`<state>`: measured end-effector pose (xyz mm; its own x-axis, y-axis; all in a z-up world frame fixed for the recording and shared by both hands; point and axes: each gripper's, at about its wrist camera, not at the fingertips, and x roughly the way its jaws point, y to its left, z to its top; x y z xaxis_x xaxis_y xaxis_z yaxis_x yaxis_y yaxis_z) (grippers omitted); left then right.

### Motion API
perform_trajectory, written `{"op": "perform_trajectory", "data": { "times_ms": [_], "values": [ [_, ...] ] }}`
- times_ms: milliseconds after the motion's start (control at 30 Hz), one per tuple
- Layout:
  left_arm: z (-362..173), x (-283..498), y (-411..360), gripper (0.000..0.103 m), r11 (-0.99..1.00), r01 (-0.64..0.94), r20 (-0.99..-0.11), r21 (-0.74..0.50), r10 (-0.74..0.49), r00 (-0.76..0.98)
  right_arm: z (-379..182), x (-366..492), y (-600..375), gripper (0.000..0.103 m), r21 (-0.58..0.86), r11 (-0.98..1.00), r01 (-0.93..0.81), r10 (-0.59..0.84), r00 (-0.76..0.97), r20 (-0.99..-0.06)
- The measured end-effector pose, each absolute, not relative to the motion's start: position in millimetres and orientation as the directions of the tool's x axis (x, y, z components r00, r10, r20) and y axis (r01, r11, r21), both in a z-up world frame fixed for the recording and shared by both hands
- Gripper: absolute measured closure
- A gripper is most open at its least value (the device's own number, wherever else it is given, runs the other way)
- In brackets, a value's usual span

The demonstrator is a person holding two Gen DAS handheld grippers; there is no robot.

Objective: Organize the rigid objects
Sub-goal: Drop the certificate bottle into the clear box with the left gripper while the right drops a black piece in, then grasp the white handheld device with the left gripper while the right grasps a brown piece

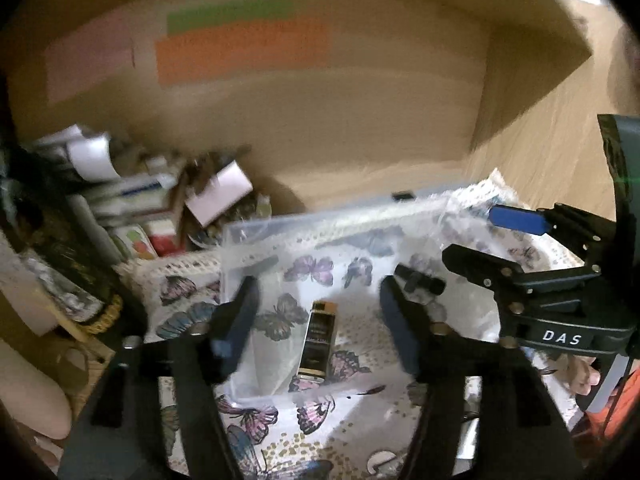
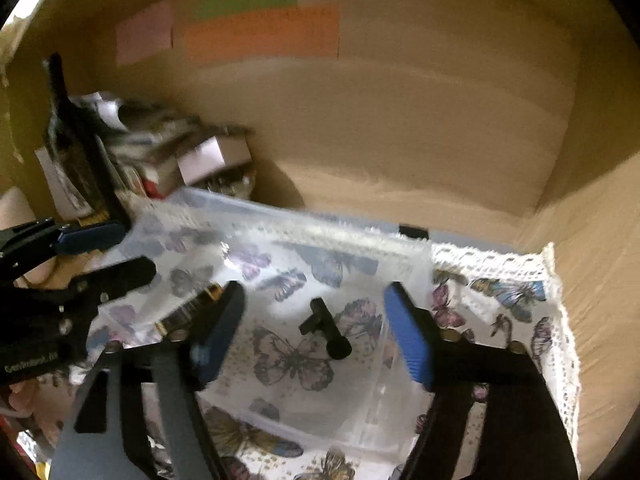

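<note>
- A pile of small boxes and papers [image 1: 160, 204] is heaped at the far left against the brown cardboard wall [image 1: 320, 128]; the right wrist view shows the same pile [image 2: 168, 160] behind the bin's left corner.
- Pink, green and orange paper sheets [image 1: 240, 48] are stuck on that wall.
- A butterfly-print cloth with a lace edge [image 1: 180, 284] covers the surface, and a clear plastic bin [image 1: 280, 232] sits on it.
- The left gripper [image 1: 316, 316] hangs over the bin with its jaws spread wide and nothing between them.
- A black and gold lipstick tube [image 1: 318, 344] lies flat on the bin floor, directly between the left gripper's fingers but touching neither; in the right wrist view it [image 2: 188, 308] sits partly behind the right gripper's left finger.
- A small black T-shaped part [image 2: 326, 330] lies on the bin floor to the right of the tube, well apart from it.
- The right gripper [image 2: 316, 332] is likewise spread wide and empty, with the T-shaped part lying between its blue-padded fingers [image 2: 408, 336], untouched.
</note>
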<state>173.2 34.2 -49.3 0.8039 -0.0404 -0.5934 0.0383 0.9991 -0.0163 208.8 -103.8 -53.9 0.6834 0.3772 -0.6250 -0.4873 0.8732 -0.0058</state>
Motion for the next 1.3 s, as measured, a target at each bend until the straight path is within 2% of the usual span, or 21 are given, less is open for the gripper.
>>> {"op": "perform_trajectory", "data": {
  "times_ms": [167,267,433,633,867,1100,1300],
  "values": [
    [-26.1,139.0,30.4,0.014,0.999,0.045,-0.523,0.010,-0.033,0.852,-30.4,180.7,-115.3,0.021,-0.002,0.873,-0.487,0.399,0.717,-0.571],
    [-20.8,119.0,28.4,0.007,0.998,0.054,-0.496,0.021,-0.037,0.868,-25.1,165.7,-121.3,0.021,-0.008,0.866,-0.500,0.407,0.715,-0.569],
    [-29.2,93.8,27.4,0.006,0.998,0.062,-0.505,0.027,-0.040,0.862,-26.8,135.6,-129.6,0.020,-0.039,0.862,-0.505,0.400,0.725,-0.561],
    [-51.3,76.6,35.7,0.006,0.999,0.035,-0.576,-0.006,-0.032,0.817,-45.2,111.0,-139.6,0.020,-0.034,0.860,-0.509,0.396,0.708,-0.585],
    [-89.7,66.8,36.4,0.006,0.993,0.014,-0.674,-0.116,-0.089,0.733,-82.9,102.5,-147.1,0.020,-0.062,0.871,-0.488,0.330,0.673,-0.662],
    [-110.4,44.0,10.3,0.006,0.997,-0.002,-0.719,-0.072,-0.051,0.694,-118.4,97.9,-170.1,0.020,-0.065,0.881,-0.469,0.275,0.620,-0.735],
    [-130.2,35.3,-19.5,0.005,0.982,0.068,-0.763,-0.177,-0.180,0.621,-132.5,95.6,-180.3,0.019,-0.042,0.879,-0.476,0.282,0.589,-0.757]
  ]
}}
